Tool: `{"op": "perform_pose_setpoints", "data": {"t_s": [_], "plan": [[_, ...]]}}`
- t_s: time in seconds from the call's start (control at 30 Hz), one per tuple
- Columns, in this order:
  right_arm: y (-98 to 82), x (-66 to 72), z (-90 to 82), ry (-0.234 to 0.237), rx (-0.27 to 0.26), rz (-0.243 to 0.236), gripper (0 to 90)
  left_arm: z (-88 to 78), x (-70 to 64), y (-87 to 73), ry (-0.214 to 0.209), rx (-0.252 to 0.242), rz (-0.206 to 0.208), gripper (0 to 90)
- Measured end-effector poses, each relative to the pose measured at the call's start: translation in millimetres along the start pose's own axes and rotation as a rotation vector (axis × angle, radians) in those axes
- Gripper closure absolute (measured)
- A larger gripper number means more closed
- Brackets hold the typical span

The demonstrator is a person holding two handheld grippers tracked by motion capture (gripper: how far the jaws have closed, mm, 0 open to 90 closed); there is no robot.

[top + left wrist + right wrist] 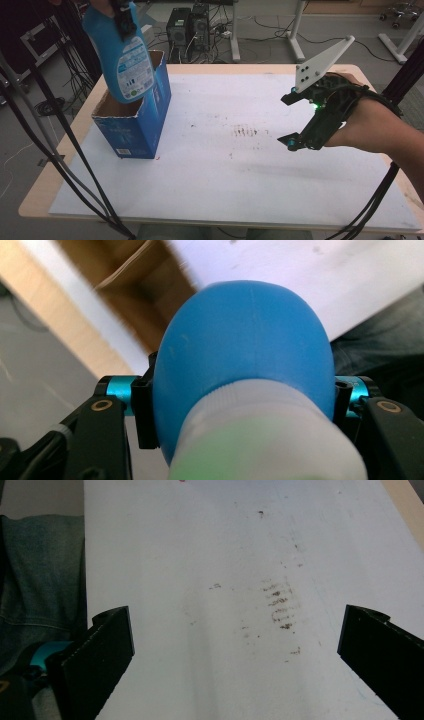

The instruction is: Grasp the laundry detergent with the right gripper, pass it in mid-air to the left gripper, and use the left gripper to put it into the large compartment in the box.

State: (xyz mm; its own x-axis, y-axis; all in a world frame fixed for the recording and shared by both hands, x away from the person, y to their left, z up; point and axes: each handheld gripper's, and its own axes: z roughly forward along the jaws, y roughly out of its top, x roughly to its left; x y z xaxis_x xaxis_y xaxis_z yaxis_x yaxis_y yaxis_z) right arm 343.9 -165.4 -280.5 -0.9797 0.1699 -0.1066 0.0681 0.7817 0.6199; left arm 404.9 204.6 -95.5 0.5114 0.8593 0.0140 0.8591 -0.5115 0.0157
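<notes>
The jaws of the left gripper (242, 405) are closed on the blue bottle (121, 55), the pads being pressed against both sides of its rounded shoulder just above the white cap (265, 435) (seen in the left gripper view). In the high view the left gripper (120, 17) is seen at the far left, and the bottle is held upright above the worktop, its base dipped into the open top of the blue carton (137, 112); whether the base is touching the carton's inside cannot be told. A white label with print is carried on the bottle's near face. The carton is stood upright on the far left part of the white worktop (225, 185), its brown inner walls exposed.

The jaws of the right gripper (294, 120) are held wide apart with nothing between them. The right gripper is held over the right side of the worktop, well apart from the carton, with a patch of brown marks (279, 602) noted on the surface beneath.
</notes>
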Motion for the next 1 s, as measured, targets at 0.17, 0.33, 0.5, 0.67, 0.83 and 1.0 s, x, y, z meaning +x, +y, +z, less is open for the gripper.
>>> {"op": "perform_pose_setpoints", "data": {"t_s": [0.17, 0.33, 0.5, 0.67, 0.83, 1.0], "plan": [[0.7, -1.8, 3.0, -0.007, -0.005, -0.003, 0.7, 12.2, 16.8, 0.4, 0.016, 0.033, -0.059, 38.0], [0.0, -3.9, 6.4, -0.007, -0.011, 0.004, 0.7, 28.2, 25.5, 1.9, -0.005, 0.049, -0.049, 38.0], [-1.9, -4.4, 10.6, -0.004, -0.006, 0.014, 0.7, 51.1, 28.9, 4.5, -0.009, 0.068, 0.013, 38.0], [-2.7, -5.2, 10.8, -0.006, -0.008, 0.018, 0.7, 76.5, 29.7, 5.2, 0.012, 0.076, 0.126, 38.0], [-3.1, -4.6, 10.7, -0.007, -0.003, 0.025, 0.7, 102.9, 36.5, 5.8, 0.002, 0.088, 0.203, 38.0], [-3.6, -5.0, 12.9, -0.003, 0.012, 0.030, 0.7, 129.6, 41.4, 4.9, 0.003, 0.094, 0.304, 38.0]]}}
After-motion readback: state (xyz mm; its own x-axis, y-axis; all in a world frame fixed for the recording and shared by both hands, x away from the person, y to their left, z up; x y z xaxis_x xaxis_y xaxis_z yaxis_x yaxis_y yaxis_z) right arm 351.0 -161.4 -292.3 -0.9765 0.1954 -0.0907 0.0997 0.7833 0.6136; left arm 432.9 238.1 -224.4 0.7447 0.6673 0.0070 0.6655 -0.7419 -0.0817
